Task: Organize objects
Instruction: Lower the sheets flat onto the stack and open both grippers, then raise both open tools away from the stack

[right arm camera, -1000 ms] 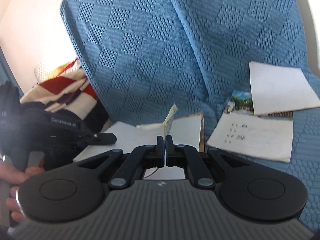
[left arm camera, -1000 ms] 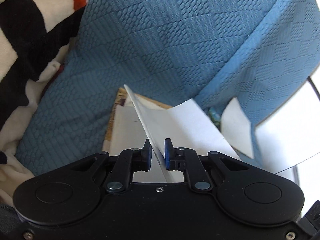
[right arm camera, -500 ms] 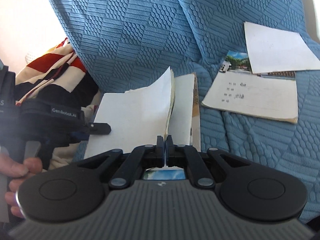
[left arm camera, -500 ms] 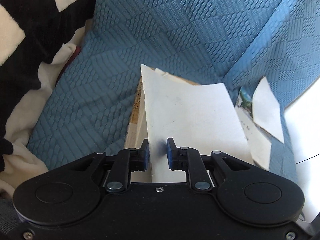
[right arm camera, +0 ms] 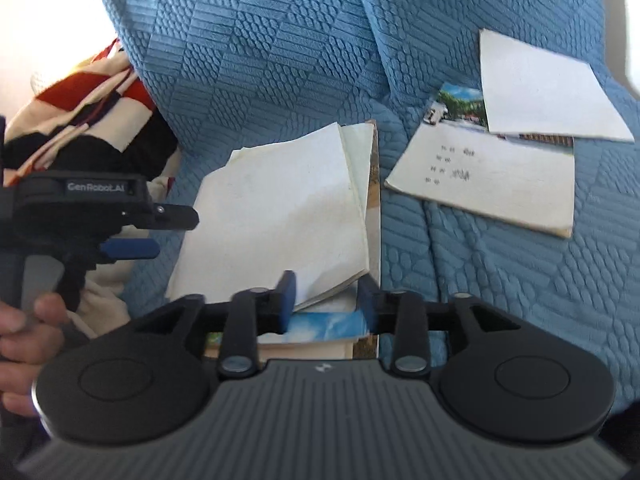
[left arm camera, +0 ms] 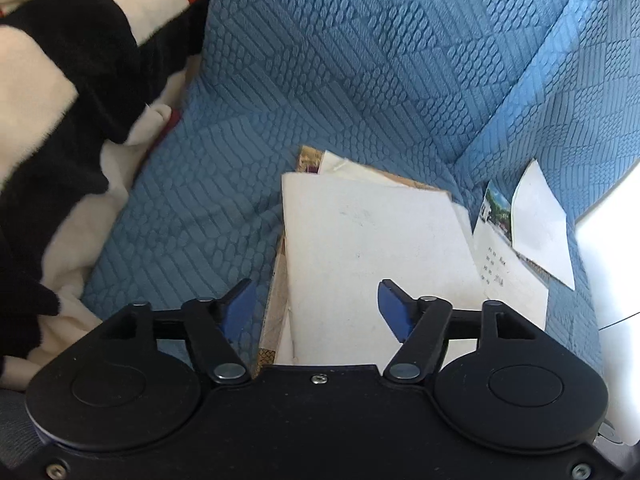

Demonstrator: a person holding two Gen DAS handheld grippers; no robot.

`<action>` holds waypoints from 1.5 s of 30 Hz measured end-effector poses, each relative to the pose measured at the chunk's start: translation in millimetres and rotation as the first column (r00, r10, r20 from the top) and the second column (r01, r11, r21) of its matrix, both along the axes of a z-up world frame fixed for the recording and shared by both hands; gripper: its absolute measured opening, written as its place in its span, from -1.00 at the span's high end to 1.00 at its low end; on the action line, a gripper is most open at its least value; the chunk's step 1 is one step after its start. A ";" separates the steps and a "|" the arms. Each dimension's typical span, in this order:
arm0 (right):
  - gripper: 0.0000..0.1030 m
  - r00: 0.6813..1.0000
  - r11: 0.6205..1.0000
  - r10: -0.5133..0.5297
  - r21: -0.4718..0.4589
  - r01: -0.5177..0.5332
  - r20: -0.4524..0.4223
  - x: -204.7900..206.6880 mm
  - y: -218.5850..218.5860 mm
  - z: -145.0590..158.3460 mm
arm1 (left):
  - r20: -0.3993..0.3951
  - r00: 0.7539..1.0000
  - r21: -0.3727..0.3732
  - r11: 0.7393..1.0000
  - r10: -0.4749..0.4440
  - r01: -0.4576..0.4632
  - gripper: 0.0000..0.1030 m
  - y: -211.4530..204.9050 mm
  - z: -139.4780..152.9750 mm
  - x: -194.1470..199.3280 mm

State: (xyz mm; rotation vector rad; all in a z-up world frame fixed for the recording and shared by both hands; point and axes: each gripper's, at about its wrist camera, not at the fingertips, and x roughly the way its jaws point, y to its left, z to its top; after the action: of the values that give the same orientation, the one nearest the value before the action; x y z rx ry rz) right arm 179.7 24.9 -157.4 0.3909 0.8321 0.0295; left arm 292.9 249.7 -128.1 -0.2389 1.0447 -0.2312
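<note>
Two stacks of paper goods lie on a blue quilted sofa cover (left arm camera: 360, 80). The nearer one, a booklet pile (left arm camera: 372, 248), sits at about six o'clock in both wrist views: a large white sheet on top, a second white sheet peeking out behind it, and a brown-edged cover beneath. In the right wrist view the pile (right arm camera: 280, 208) shows a sky-blue printed corner at its near end. The left gripper (left arm camera: 318, 306) hangs over the pile's near edge with its jaws opening; its two blue pads stand well apart, one off the paper's left edge and one above the white sheet, neither pressing on anything. The right gripper (right arm camera: 326, 300) also has its jaws opening, the pads parted around the lifted near corner of the top sheet without pinching it. At two o'clock in the right wrist view lies the second stack: one photo card with handwriting (right arm camera: 492, 176) and one plain white sheet (right arm camera: 544, 92) overlapping its far corner. A striped black, cream and red blanket (left arm camera: 60, 100) is bunched at ten o'clock. A person's hand (right arm camera: 24, 340) holds the left tool's grip at eight o'clock.
</note>
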 end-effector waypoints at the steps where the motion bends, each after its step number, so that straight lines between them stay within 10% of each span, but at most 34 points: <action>1: 0.23 1.000 1.000 -0.006 -0.004 0.006 0.006 -2.8 -1.2 3.9 | 0.008 1.000 -0.006 1.000 0.001 -0.001 -0.30 0.7 4.9 -2.0; 25: 0.23 0.949 0.994 -0.056 -0.070 0.082 0.311 -88.2 -43.2 170.7 | 0.277 0.949 -0.060 0.983 -0.150 0.173 -0.47 -50.9 179.7 -96.1; 45: 0.23 0.947 0.981 -0.140 -0.093 0.173 0.290 -162.7 -69.7 162.8 | 0.285 0.927 -0.045 0.963 -0.244 0.267 -0.85 -87.6 176.8 -165.5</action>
State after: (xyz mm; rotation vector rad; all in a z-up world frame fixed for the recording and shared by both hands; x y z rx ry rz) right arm 17.0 -44.9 5.3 0.3317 0.5151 -0.1093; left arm 127.4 162.1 48.7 -0.1388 0.7854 -0.5314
